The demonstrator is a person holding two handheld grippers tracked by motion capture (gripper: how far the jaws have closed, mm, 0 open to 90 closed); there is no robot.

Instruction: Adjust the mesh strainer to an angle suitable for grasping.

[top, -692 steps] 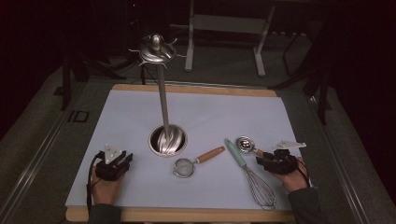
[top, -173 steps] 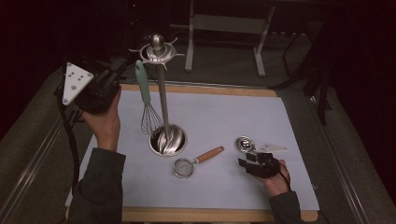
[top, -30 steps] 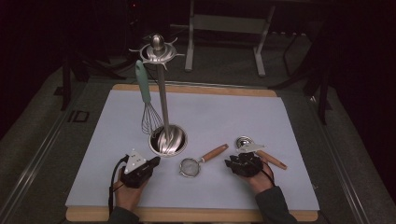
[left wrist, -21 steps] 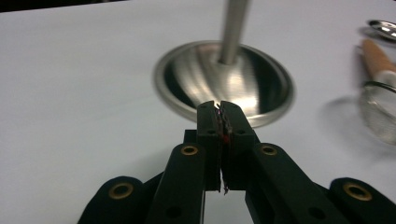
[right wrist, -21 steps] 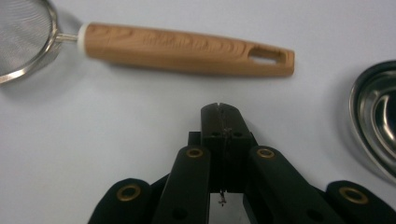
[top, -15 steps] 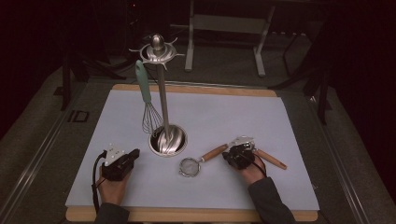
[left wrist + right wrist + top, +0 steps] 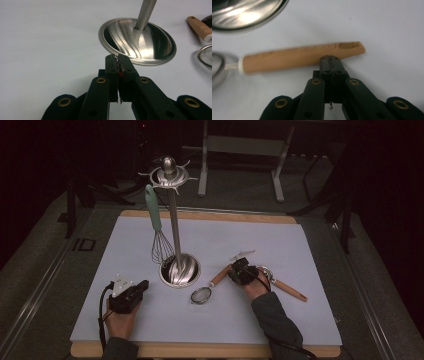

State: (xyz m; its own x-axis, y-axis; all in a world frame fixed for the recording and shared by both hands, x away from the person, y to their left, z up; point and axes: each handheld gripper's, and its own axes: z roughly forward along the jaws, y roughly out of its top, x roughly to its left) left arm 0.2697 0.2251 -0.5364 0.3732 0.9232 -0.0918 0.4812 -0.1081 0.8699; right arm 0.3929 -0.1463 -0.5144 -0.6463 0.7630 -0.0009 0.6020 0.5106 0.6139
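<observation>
The right gripper (image 7: 331, 58), jaws closed and empty, is seen at the wooden handle (image 7: 297, 58) of the small strainer (image 7: 201, 294) lying on the surface (image 7: 280, 245). The left gripper (image 7: 117, 56) is closed beside the stand base (image 7: 140, 42).

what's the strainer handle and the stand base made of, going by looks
Strainer handle: looks like wood, pale brown with visible grain streaks and a matte finish, ending in a white collar; printed plastic can't be ruled out. Stand base: polished metal, probably stainless steel, going by its mirror-like shine, bright highlights and curved reflections.
</observation>
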